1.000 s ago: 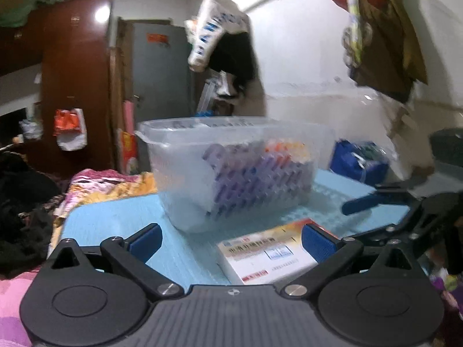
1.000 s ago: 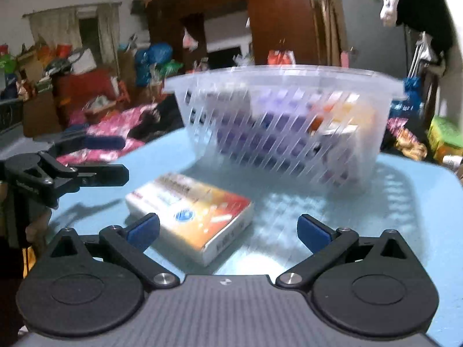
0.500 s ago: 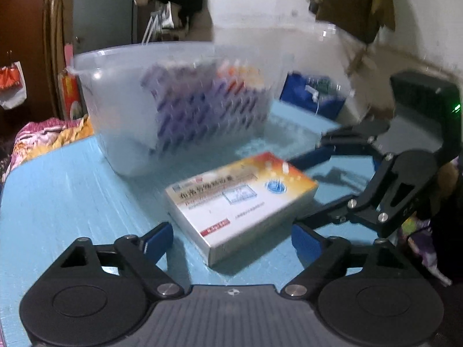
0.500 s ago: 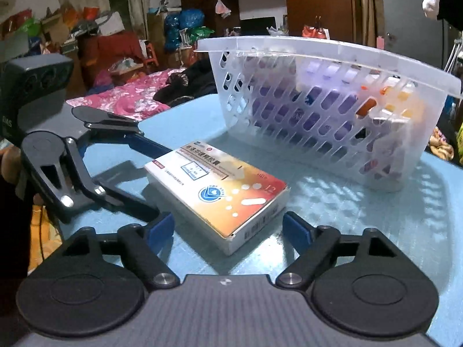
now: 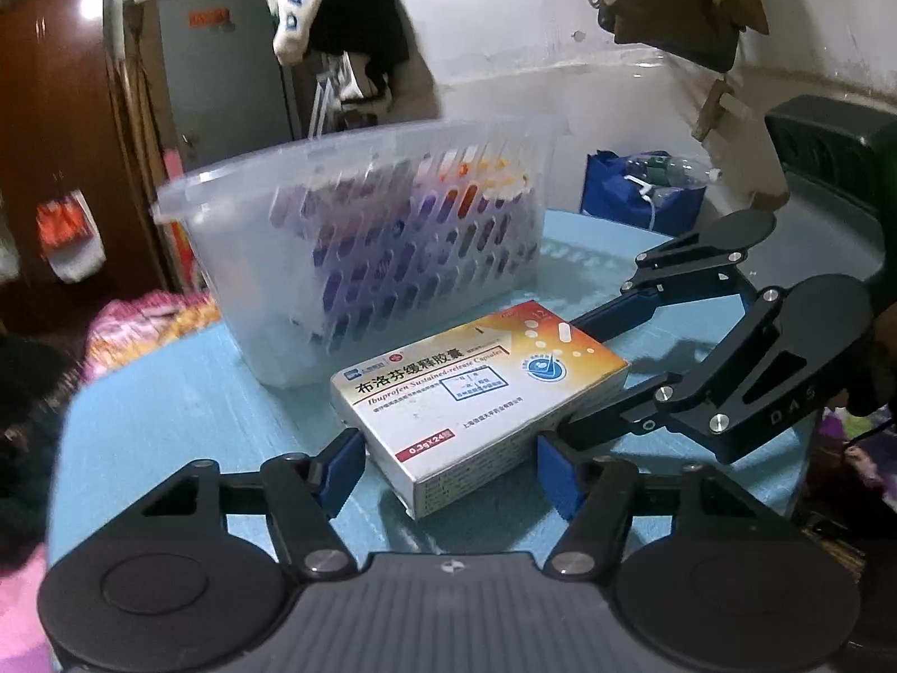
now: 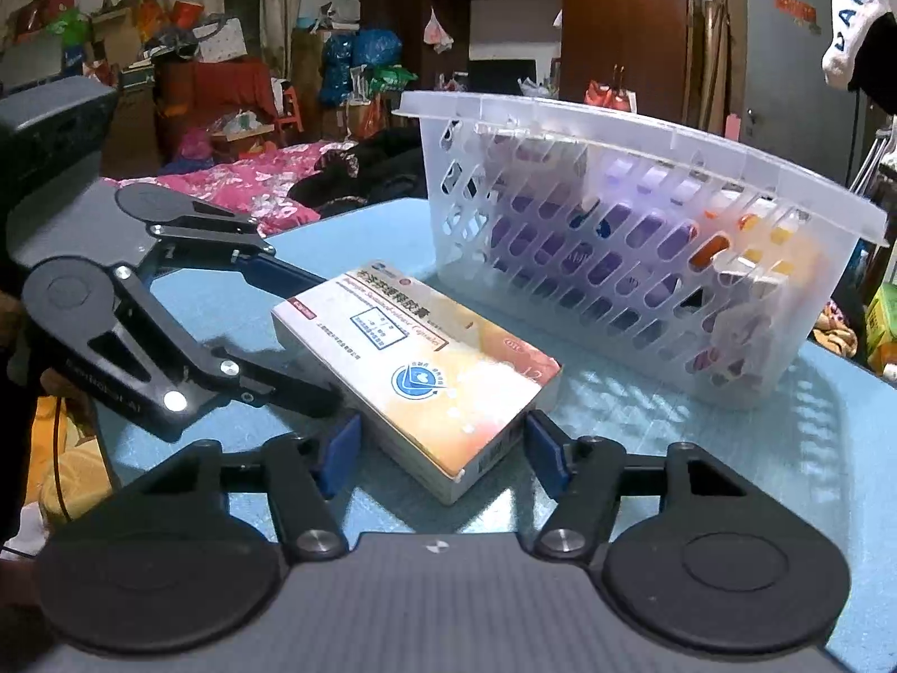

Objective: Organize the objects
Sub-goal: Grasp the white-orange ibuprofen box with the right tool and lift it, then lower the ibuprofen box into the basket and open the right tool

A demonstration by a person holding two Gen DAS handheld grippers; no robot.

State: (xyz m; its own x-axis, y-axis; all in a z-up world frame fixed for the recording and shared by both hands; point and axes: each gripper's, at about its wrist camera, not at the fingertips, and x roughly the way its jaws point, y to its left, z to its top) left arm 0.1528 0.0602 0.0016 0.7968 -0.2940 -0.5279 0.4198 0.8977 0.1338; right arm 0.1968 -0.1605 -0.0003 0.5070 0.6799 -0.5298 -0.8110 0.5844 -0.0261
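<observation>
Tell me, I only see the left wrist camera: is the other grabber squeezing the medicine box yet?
Observer: No. The right wrist view shows the right gripper open, with a blue pad on each side of the medicine box and a gap at the right-hand pad.
Operator: Is anything hiding past the basket?
Observer: Yes. Beyond the basket, at the picture's far right edge, there is a green package.
</observation>
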